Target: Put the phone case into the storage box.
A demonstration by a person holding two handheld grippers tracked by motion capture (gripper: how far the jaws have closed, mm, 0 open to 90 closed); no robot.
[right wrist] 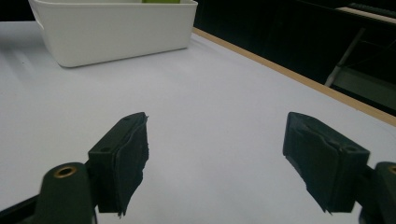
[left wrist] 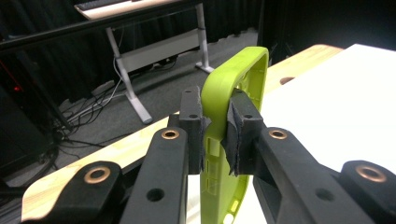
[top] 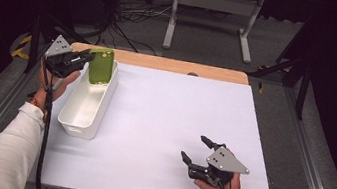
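Your left gripper [top: 82,59] clamps the green phone case [top: 100,66] upright over the white bin's [top: 84,112] far end; right gripper [top: 197,152] jaws gape empty.

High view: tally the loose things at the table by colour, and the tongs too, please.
Green: 1, the phone case, pinched in the left tongs over the bin
White: 1, the bin
Black tongs: 2, the right tongs open, holding nothing
Total: 4

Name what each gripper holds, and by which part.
Left gripper clamps the green phone case by its side rim, above the white bin. Right gripper holds nothing.
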